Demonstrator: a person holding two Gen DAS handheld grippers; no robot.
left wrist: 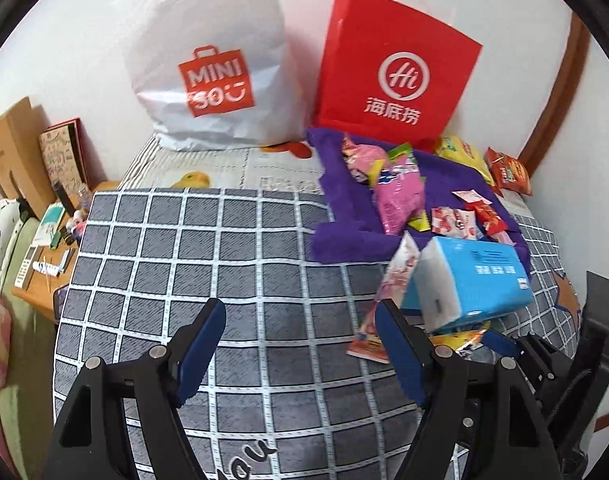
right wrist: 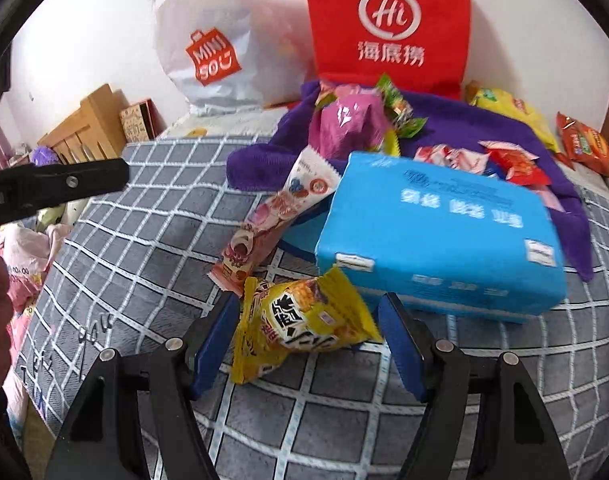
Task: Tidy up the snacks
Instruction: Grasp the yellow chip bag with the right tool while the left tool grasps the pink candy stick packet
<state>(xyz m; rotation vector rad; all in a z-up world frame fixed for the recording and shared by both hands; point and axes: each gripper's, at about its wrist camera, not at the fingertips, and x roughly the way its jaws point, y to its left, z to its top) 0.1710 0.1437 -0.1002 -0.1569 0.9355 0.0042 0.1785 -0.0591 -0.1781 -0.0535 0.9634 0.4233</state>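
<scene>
We see the checked bed cover (right wrist: 144, 264), the blue tissue pack (right wrist: 440, 236) just beyond, then the yellow snack packet (right wrist: 304, 328) between our spread right gripper (right wrist: 310, 344) pads, untouched, approach step, next close on it; left gripper (left wrist: 300, 344) released, empty.

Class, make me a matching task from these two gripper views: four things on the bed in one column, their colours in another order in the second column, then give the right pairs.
Things:
1. Tissue pack
2. Towel
3. Paper bag with "Hi" logo
4. Snack packet between the right gripper fingers

Colours:
A. Red
B. Yellow
C. Blue
D. Purple

Pairs: 1-C, 2-D, 3-A, 4-B
</scene>
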